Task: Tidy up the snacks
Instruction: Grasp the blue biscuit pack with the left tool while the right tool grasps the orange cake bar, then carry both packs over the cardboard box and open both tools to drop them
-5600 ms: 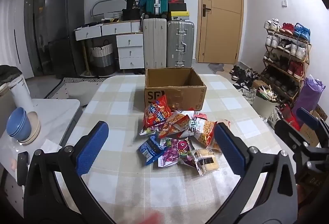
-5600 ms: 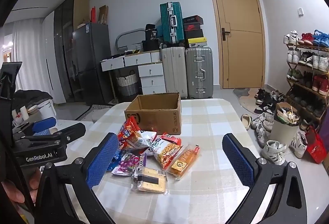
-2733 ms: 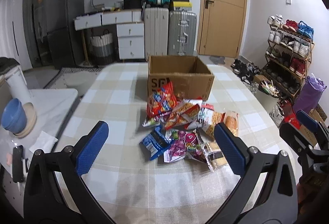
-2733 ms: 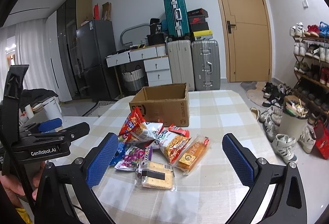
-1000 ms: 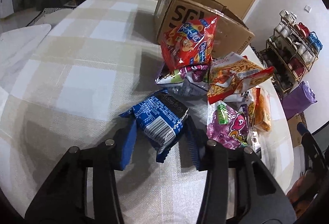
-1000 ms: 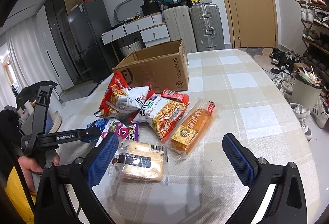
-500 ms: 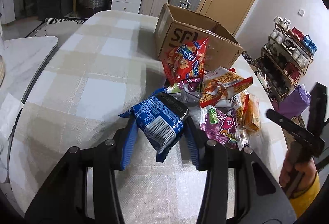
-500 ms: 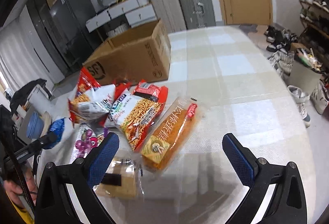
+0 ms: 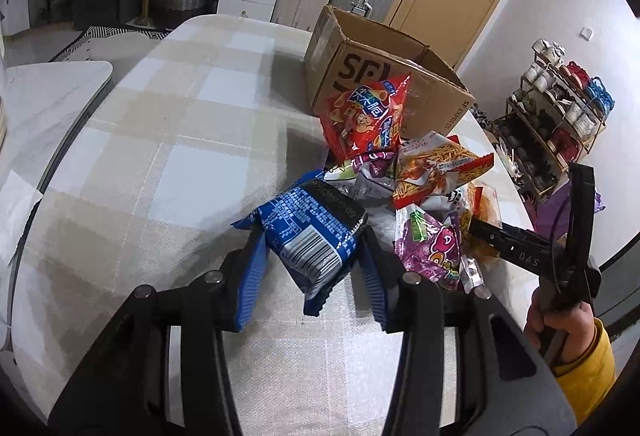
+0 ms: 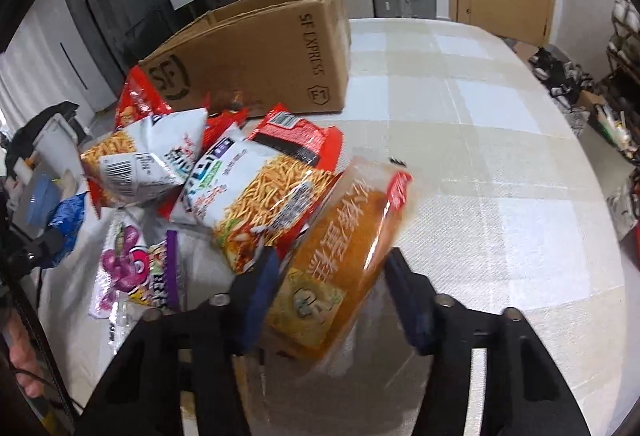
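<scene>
Near the cardboard box (image 9: pixel 384 76), your left gripper (image 9: pixel 314 264) pinches the blue snack packet (image 9: pixel 312 232) while your right gripper (image 10: pixel 332 300) is closing around the orange bread pack (image 10: pixel 340 256).

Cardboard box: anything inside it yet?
Can't tell. The cardboard box is open-topped, and the left wrist view shows only bare upper inner walls; its floor is hidden by the near wall and red chip bag.

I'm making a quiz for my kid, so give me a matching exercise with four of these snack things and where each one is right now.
1. blue packet
2. orange bread pack
3. red chip bag
4. cardboard box

a. leaning against the box front
b. between the right gripper's closing jaws
c. behind the snack pile
d. clamped in the left gripper

Pairs: 1-d, 2-b, 3-a, 4-c
</scene>
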{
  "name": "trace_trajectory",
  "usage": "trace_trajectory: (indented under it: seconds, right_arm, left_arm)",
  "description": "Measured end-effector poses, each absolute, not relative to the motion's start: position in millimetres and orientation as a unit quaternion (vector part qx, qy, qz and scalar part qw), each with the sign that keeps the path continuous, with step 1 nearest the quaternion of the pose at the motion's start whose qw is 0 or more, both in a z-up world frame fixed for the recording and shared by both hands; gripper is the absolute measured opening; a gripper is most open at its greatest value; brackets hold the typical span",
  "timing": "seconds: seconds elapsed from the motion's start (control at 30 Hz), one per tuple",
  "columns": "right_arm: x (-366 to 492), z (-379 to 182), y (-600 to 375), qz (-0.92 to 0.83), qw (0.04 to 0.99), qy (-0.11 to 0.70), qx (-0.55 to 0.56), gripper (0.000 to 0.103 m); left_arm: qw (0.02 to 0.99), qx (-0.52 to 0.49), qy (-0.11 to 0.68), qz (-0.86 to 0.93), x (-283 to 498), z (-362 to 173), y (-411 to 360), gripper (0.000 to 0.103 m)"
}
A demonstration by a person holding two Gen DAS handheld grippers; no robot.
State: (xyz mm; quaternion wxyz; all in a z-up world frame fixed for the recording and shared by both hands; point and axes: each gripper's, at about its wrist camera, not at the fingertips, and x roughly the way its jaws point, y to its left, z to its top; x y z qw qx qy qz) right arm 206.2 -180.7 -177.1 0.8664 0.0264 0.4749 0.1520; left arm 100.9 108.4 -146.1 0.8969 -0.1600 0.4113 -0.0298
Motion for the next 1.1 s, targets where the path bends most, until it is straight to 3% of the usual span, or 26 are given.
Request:
trace_trajectory:
  seconds: [0.27,0.67,1.1]
  right_arm:
    - [197,-174,-203,0.166,0.862,0.472,0.077,0.040]
    - [157,-142,-235,0.177,0.877,0.426,0.131,0.039]
    - [118,-27,-222,0.266,0.896,0.326,0.144,0.039]
  left_arm:
    - [0.902,-0.159,0.400,-0.030,92,-134,108,0.042]
    - [0.914,-0.162,0.371,-0.036,70,-103,104,0.042]
    - [0.939,-0.149,0.305,-0.058,48,-32,106,0.042]
